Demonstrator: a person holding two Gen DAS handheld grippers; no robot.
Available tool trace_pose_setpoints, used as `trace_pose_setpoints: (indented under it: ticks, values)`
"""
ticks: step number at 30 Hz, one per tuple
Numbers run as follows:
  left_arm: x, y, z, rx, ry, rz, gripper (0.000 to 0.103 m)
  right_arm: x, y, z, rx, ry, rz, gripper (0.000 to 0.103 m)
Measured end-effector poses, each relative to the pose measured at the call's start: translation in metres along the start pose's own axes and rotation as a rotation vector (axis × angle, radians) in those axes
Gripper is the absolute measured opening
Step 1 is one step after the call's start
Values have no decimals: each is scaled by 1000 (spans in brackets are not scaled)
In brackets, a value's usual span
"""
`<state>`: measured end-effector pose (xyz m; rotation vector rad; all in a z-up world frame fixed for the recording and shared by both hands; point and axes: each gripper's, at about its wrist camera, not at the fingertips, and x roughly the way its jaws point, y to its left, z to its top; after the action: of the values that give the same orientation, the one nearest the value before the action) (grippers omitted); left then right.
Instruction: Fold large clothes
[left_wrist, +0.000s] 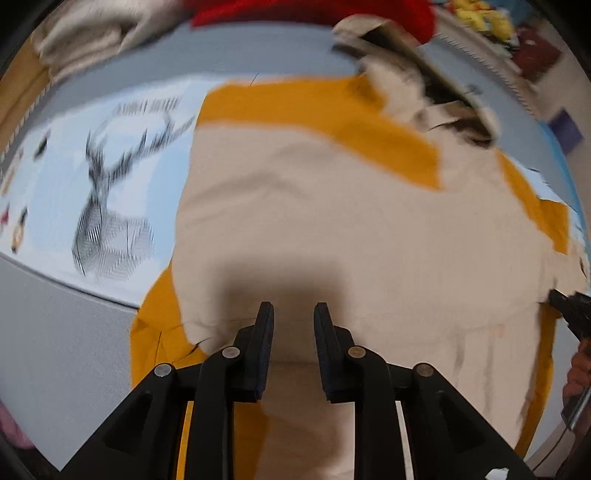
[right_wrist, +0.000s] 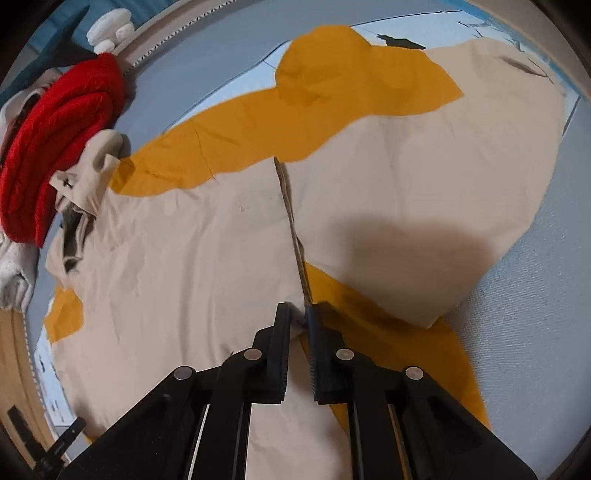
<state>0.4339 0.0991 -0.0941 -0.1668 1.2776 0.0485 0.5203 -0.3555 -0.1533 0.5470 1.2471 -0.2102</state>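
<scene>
Two tongs point down at the beige and mustard garment (left_wrist: 332, 221) spread on the bed. Your left gripper (left_wrist: 293, 308) stands narrowly apart just above it, holding nothing. Your right gripper (right_wrist: 298, 310) pinches its raised fold edge.

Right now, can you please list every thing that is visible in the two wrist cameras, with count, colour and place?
garment: one, beige with mustard-yellow panels, spread flat in the middle of the surface.
collar: one, beige, at the garment's far end, beside the red knit.
red knit item: one, red, rolled up at the far edge.
grey-white cloth: one, at the left edge of the right wrist view, next to the red knit.
beige folded cloth: one, top left of the left wrist view.
printed sheet: one, light blue with a dark deer figure, under the garment.
left gripper: one, black, jaws slightly apart over the beige fabric.
right gripper: one, black, closed on a beige fold edge.
</scene>
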Motion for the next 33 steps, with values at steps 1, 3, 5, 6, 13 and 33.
trace_pose_setpoints:
  ticks: [1,3,5,6,13,33]
  values:
    - [-11,-8,-1,17,-24,-6,19,-4,0,1,0,-11,1,9]
    - [-27,-21,-1,40,-53,-23,20,-14,0,1,-7,-47,-7,9]
    - [-36,-33,-3,65,-77,-30,20,-24,5,0,-27,-107,-35,9]
    - [-40,-40,-3,75,-91,-19,20,-28,8,-1,-47,-138,-49,11]
    - [-49,-54,-3,111,-108,-50,20,-1,44,-14,-243,-97,-79,64]
    - [-55,-37,7,75,-112,-70,20,-19,49,-18,-225,-207,-198,33]
